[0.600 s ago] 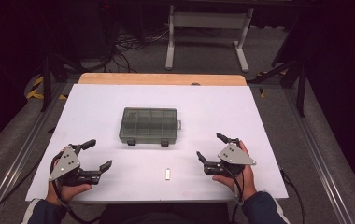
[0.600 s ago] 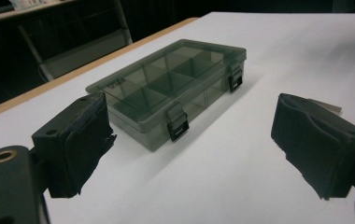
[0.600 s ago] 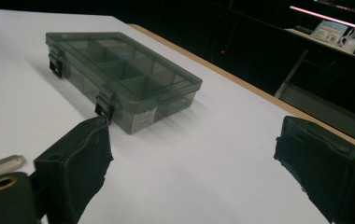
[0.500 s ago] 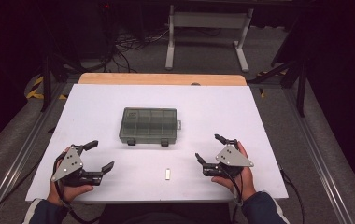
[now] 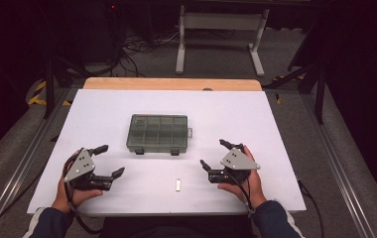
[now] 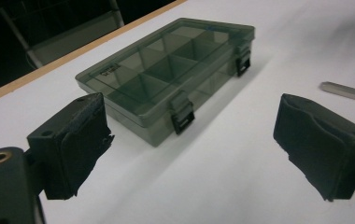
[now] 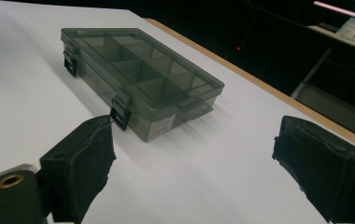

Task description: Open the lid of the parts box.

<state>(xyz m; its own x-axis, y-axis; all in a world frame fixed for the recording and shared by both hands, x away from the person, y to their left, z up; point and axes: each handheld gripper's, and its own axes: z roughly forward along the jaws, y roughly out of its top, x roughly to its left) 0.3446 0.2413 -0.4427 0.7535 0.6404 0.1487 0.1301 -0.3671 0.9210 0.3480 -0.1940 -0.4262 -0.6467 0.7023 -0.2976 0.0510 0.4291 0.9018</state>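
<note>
A smoky green compartment box (image 5: 157,133) lies closed in the middle of the white table, its two black latches facing the person; it also fills the upper part of the left gripper view (image 6: 166,70) and the right gripper view (image 7: 138,70). A small silvery metal bar (image 5: 177,185) lies near the front edge, also seen as the metal bar (image 6: 343,90). My left gripper (image 5: 108,161) rests at the front left, open and empty. My right gripper (image 5: 214,155) rests at the front right, open and empty. Both point inward toward the box.
The white table top (image 5: 256,119) has a wooden strip (image 5: 171,83) along its far edge. Metal rails run along both sides. A grey stand and cables sit on the dark floor beyond the table.
Both hands have drifted slightly toward the front edge; the jaws stay wide apart. The box and the bar lie where they were.
</note>
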